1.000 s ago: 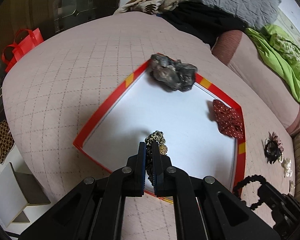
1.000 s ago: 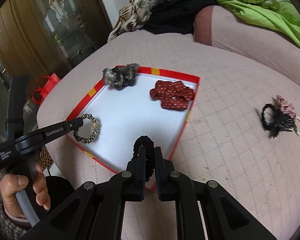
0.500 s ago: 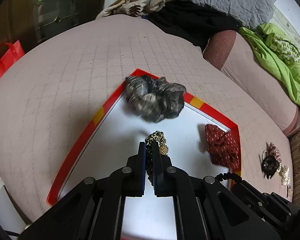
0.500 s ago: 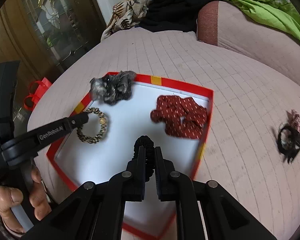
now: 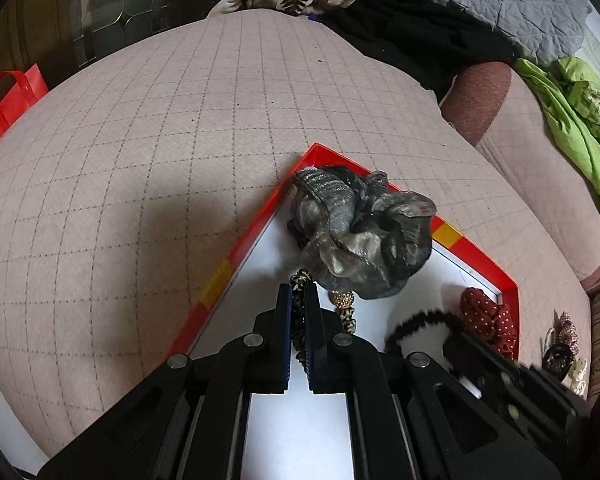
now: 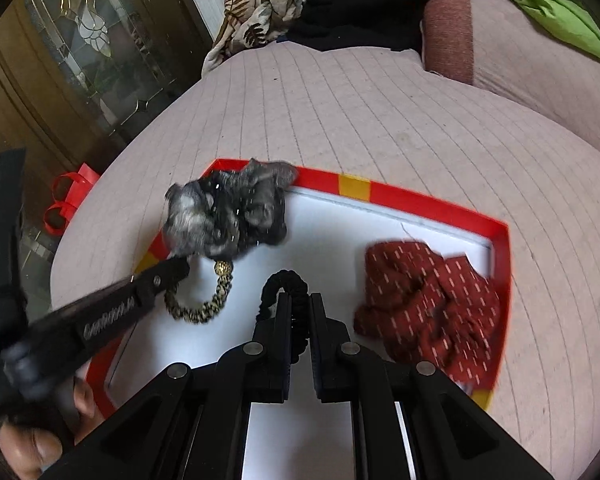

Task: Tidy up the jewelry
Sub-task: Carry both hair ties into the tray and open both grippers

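A red-rimmed tray (image 5: 236,258) (image 6: 428,200) with a white floor lies on the pink quilted bed. My left gripper (image 5: 298,294) is shut on a leopard-print hair tie with a gold bead (image 5: 342,300) (image 6: 204,308), held over the tray just below the grey scrunchie (image 5: 360,232) (image 6: 228,212) in its far corner. My right gripper (image 6: 298,300) is shut on a black coiled hair tie (image 6: 286,282) (image 5: 416,320) above the tray's middle. A red dotted scrunchie (image 6: 428,308) (image 5: 488,320) lies at the tray's right side.
More hair ornaments (image 5: 560,344) lie on the quilt right of the tray. Green fabric (image 5: 572,120), black and grey bedding (image 5: 440,32) and a bolster (image 6: 448,32) crowd the far side. A red bag (image 5: 12,96) stands off the bed's left edge. A hand (image 6: 32,448) holds the left gripper.
Both grippers have moved forward over the tray toward its far corner, each still carrying its hair tie. The grey scrunchie now sits right in front of the left gripper.
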Motion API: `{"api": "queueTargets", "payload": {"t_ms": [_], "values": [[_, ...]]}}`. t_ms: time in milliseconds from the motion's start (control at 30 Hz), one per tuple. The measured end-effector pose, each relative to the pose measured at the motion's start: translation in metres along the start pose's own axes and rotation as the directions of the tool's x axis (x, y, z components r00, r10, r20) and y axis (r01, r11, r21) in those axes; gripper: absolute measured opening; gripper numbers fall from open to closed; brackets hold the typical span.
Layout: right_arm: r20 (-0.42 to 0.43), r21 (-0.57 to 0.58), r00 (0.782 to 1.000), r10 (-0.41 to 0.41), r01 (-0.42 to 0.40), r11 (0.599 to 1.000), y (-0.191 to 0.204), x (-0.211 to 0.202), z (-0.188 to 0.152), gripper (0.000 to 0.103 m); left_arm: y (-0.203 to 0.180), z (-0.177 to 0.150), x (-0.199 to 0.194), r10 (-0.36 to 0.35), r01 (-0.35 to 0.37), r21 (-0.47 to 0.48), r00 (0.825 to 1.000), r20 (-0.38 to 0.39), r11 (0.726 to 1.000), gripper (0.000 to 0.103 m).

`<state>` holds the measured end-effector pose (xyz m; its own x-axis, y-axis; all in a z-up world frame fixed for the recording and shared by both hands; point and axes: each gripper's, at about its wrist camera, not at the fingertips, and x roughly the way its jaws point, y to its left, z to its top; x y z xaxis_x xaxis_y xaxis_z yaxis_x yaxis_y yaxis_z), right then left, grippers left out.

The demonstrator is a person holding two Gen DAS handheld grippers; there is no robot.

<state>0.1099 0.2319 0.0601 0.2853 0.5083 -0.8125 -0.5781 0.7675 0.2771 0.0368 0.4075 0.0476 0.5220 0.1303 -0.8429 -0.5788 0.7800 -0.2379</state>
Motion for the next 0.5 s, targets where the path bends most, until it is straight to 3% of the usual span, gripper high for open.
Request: {"api": "queueTargets", "payload": {"t_ms": [367, 467, 500], "values": [[-0.024, -0.018, 0.999, -0.03, 0.029, 0.999, 0.001, 0.021, 0.009, 0.012, 0.007, -0.001, -0.003, 0.002, -0.002, -0.012, 1.0, 0.027, 1.0, 0.006], [-0.019, -0.02, 0.999, -0.034, 0.034, 0.999, 0.0, 0.018, 0.008, 0.015, 0.007, -0.002, -0.009, -0.001, 0.001, -0.009, 0.999, 0.043, 1.0, 0.015], [-0.016, -0.019, 0.999, -0.036, 0.036, 0.999, -0.001, 0.016, 0.009, 0.02, 0.006, -0.003, -0.012, 0.003, -0.003, -0.006, 0.999, 0.049, 1.0, 0.021]]}}
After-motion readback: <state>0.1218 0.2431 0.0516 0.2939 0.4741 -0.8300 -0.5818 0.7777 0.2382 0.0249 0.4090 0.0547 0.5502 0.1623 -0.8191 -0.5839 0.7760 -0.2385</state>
